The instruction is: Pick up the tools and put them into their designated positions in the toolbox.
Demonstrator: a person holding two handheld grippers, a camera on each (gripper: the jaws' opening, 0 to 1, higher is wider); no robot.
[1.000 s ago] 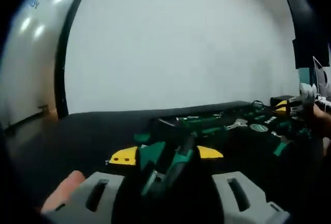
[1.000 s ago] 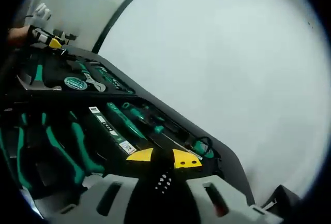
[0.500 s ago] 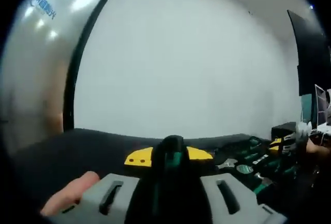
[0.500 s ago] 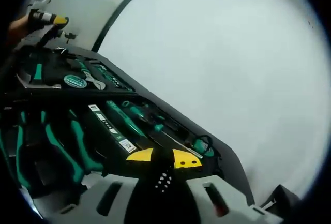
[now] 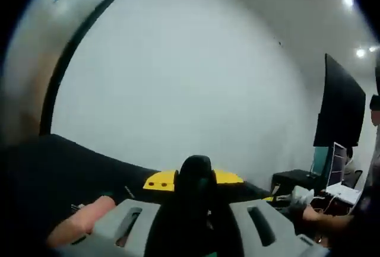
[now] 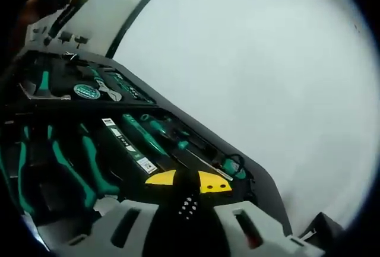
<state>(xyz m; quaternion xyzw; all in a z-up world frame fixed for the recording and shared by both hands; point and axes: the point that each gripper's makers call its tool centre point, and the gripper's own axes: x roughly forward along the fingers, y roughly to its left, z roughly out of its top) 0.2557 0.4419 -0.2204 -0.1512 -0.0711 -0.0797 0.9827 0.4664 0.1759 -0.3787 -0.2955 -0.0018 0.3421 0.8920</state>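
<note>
Toolbox [image 6: 71, 144] beyond right hand-held gripper [image 6: 189, 187]

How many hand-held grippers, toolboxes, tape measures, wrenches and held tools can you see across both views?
Hand-held grippers: 2, the left hand-held gripper and the right hand-held gripper
Toolbox: 1
Round green tape measure: 1
Silver wrench: 1
Dark tool clamped in the left one: 1
Total: 6
</note>
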